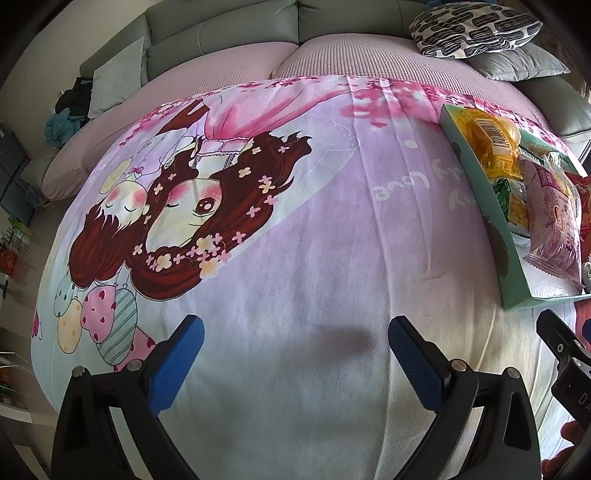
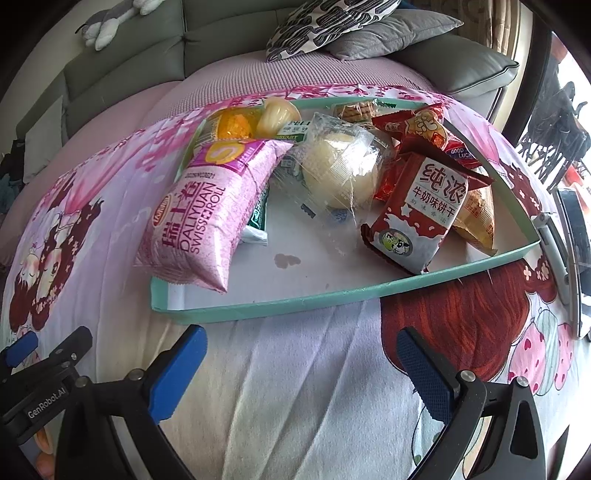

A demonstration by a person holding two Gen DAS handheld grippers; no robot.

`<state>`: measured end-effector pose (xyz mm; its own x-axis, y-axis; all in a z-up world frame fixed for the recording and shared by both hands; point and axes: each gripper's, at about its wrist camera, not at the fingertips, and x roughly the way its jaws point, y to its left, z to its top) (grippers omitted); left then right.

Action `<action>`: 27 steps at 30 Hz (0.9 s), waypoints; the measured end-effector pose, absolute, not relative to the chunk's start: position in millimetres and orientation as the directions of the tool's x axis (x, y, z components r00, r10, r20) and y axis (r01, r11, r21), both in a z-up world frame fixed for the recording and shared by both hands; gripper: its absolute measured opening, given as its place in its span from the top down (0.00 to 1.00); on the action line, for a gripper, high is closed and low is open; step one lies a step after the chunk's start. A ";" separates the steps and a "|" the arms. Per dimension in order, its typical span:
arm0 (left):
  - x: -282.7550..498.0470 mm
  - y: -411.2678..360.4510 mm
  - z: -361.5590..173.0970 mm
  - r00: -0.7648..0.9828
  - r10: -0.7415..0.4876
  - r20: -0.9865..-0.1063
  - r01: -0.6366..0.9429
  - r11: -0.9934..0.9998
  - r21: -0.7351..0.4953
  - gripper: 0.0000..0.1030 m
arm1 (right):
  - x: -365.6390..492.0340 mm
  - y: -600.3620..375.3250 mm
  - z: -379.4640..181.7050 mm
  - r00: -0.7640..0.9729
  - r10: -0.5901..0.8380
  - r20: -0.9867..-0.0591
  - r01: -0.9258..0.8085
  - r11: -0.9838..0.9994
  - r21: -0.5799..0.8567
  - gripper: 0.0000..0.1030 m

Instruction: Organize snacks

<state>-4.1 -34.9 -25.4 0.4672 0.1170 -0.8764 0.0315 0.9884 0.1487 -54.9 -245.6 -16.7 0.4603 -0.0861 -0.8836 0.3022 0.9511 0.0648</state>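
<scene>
A shallow teal box lies on the cartoon blanket and holds several snacks: a pink Swiss roll pack, a clear-wrapped pale bun, a red milk biscuit pack, a red popcorn pack and yellow jelly cups. My right gripper is open and empty, just short of the box's near rim. My left gripper is open and empty over bare blanket, left of the box. The Swiss roll pack shows there too.
The blanket covers a pink cushion on a grey sofa. Patterned and grey pillows lie behind the box. A phone on a stand is at the right. The right gripper's body shows at the left view's right edge.
</scene>
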 end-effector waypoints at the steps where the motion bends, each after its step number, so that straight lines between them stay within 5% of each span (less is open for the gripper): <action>1: -3.8 -34.6 -25.6 0.467 0.117 -0.877 0.030 0.988 0.149 0.03 | -54.0 -245.2 -17.0 0.460 -0.084 -0.884 0.300 0.952 0.065 0.00; 27: -2.1 -30.9 -23.4 0.479 0.121 -0.869 0.001 0.990 0.138 0.03 | -54.5 -246.1 -12.2 0.473 -0.089 -0.876 0.298 0.952 0.064 0.00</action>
<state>-2.1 -30.9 -23.4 0.4790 0.1208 -0.8694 0.0005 0.9904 0.1379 -54.5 -246.1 -12.2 0.4734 -0.0891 -0.8763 0.2982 0.9523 0.0643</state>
